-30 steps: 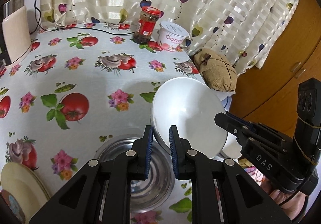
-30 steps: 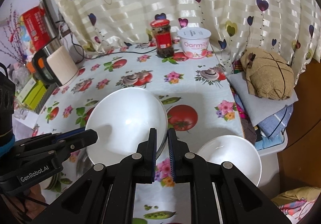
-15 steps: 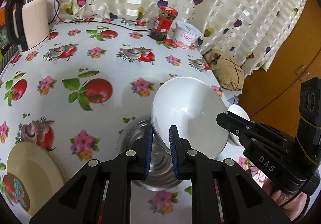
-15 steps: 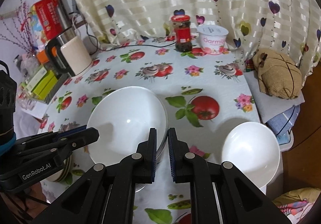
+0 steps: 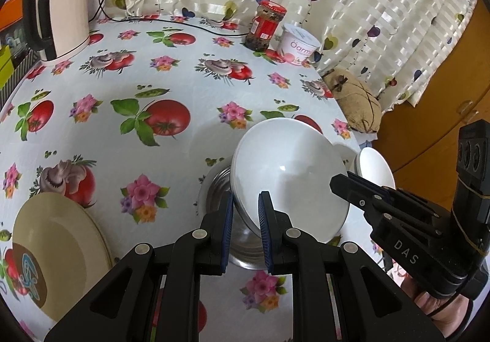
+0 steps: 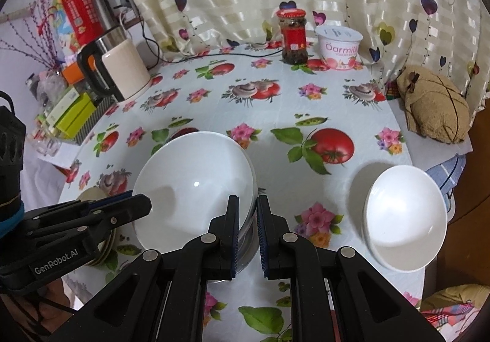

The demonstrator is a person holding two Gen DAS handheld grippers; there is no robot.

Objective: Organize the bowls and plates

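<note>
Large bowl (image 5: 288, 179) pinched by both grippers (image 5: 245, 210) (image 6: 247, 213) over steel bowl (image 5: 220, 189); small bowl (image 6: 404, 216) at three o'clock, unstacked.

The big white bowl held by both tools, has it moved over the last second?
Yes. The big white bowl has come toward the camera side, farther from the red-lidded jar, and hangs over the steel bowl.

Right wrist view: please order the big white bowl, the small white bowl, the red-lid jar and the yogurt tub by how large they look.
1. big white bowl
2. small white bowl
3. yogurt tub and red-lid jar: about alike, the jar taller, the tub wider.
Both bowls are nearer the camera, which enlarges them.
</note>
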